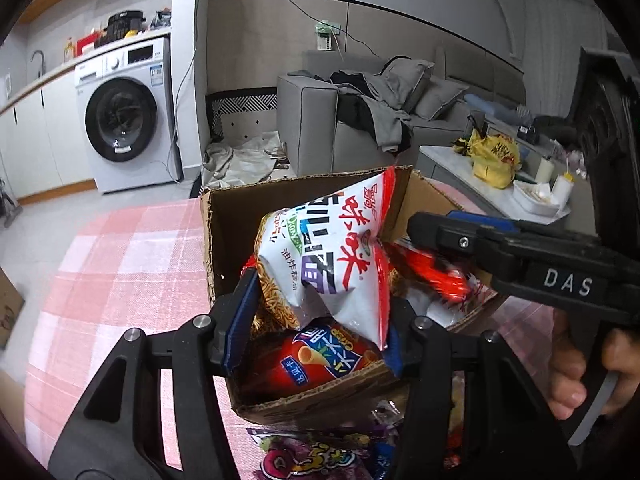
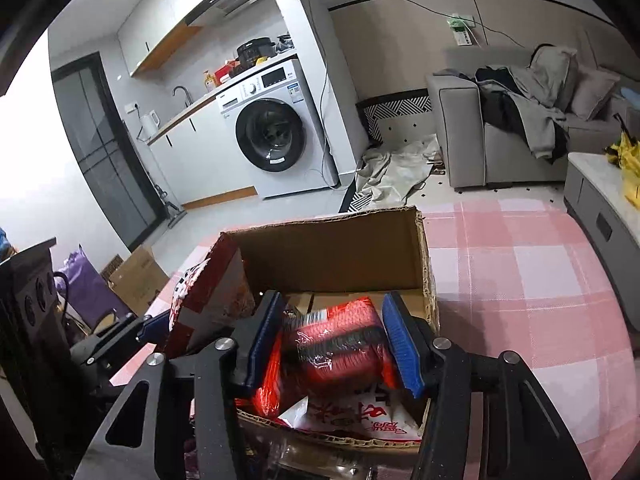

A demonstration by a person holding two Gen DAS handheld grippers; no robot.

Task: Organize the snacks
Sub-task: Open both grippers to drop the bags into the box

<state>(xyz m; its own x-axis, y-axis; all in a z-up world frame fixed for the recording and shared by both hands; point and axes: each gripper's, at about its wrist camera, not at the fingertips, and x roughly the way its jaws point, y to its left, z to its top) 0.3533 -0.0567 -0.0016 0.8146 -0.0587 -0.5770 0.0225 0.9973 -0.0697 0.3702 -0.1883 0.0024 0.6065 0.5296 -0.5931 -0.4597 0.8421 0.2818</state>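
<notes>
Cardboard box (image 1: 224, 236) rim crowds both loaded tongs; 2 packets gripped.

Both wrist cameras look steeply down, close over the same cardboard box (image 1: 224, 240), toward a washing machine (image 2: 276, 128).

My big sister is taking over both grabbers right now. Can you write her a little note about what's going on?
Left gripper: shut on the white noodle snack bag, held over the cardboard box.
Right gripper: shut on a red snack packet, also over the box.
Already in the box: a red chip bag and another white packet.
Still out on the pink checked tablecloth: a few colourful packets in front of the box.
Left to do: drop both bags in, then fetch those.
</notes>
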